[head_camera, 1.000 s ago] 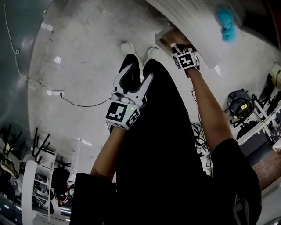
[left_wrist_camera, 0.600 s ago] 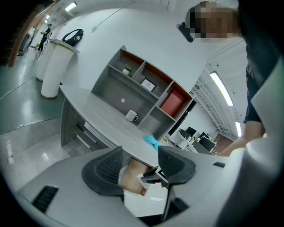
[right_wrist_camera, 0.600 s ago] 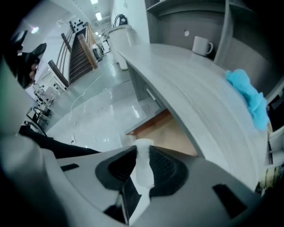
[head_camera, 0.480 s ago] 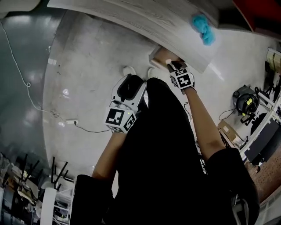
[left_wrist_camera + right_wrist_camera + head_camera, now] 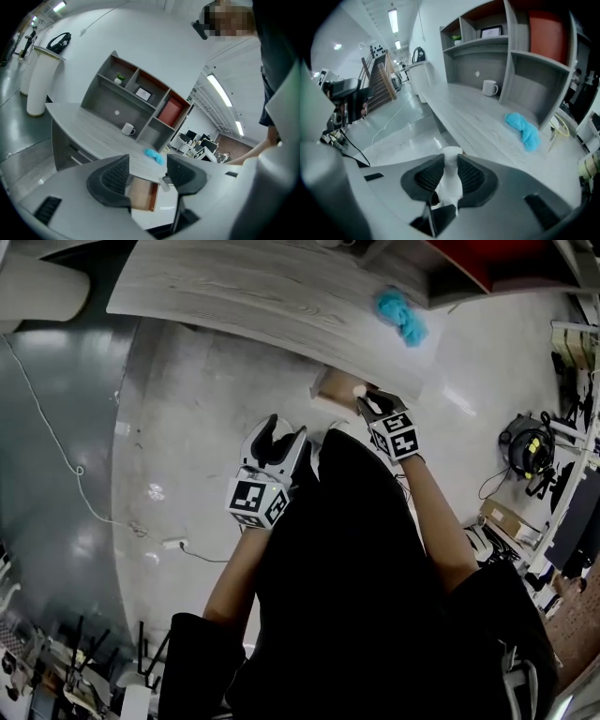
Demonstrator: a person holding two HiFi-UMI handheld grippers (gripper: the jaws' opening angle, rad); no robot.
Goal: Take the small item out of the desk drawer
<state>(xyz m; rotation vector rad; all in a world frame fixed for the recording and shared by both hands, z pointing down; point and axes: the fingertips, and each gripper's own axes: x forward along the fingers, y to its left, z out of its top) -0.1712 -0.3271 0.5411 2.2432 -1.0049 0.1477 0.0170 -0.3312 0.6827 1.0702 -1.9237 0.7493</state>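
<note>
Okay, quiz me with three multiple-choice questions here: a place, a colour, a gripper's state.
1. Where is the white mug? A on the desk B inside a box C on a chair
2. What colour is the cloth on the desk? A red B blue C yellow
3. The right gripper is: A open, empty B shut on the small white item C shut on the cloth
Answers: A, it stands on the desk by the shelf unit; B, it is bright blue; B, its jaws press that item between them.

One drawer (image 5: 330, 388), one item (image 5: 450, 174), one mug (image 5: 490, 87), one cloth (image 5: 401, 315)
</note>
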